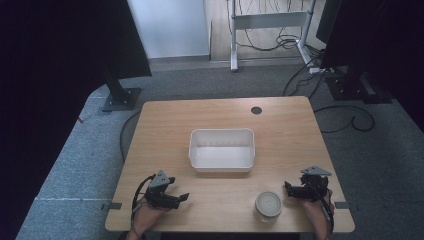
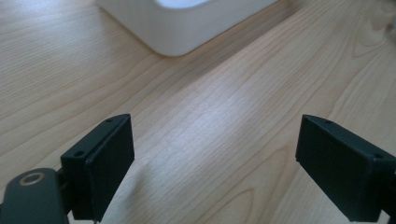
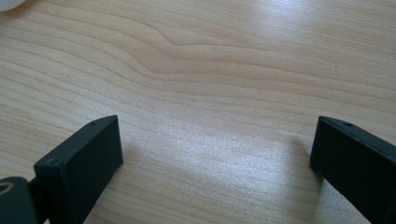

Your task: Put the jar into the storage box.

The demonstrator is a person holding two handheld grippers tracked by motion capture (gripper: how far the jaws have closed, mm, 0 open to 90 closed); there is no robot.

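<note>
Both the left gripper (image 1: 181, 198) and right gripper (image 1: 288, 188) gape wide, empty; the lidded jar (image 1: 268, 204) sits lower right, beside the right gripper.

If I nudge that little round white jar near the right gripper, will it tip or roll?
The jar stands upright on the table and looks squat, so it would probably slide rather than tip. Its round body would likely roll if knocked onto its side. The smooth pale surface may be slippery between jaws.
</note>
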